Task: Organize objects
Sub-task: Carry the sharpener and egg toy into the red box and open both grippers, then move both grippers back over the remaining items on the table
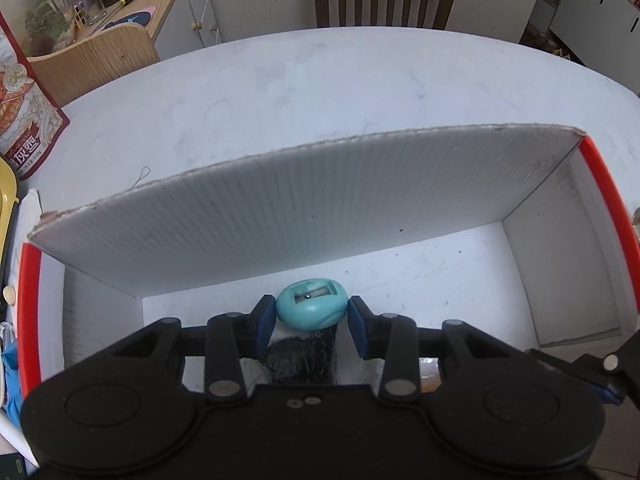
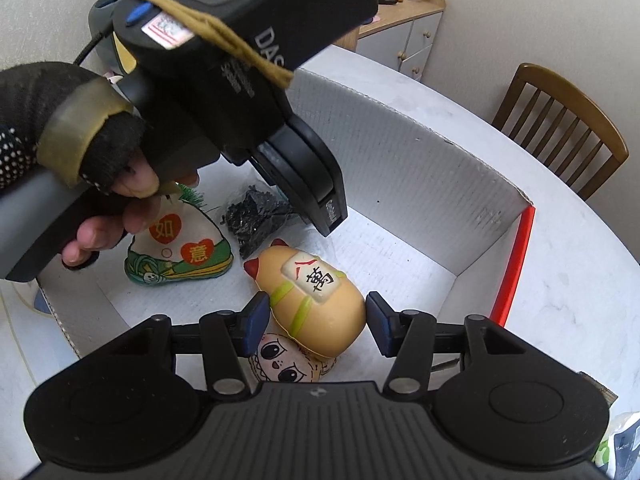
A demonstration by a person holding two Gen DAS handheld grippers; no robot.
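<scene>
— Logging colours from my left feed: teal egg-shaped sharpener (image 1: 311,309), blue pads (image 1: 265,323), white ribbed box (image 1: 304,216) with red edge strips.

— Right feed, I note: tan toy (image 2: 316,300) with lime stripes and red ears; green-and-white pouch (image 2: 180,252) with red hearts; black glove (image 2: 60,120) with white dots.

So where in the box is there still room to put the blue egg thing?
The box floor is bare along the right end, beside the red-edged wall. The left half is crowded: the yellow toy, doll face, green pouch and black bundle. The left gripper brackets the sharpener.
</scene>
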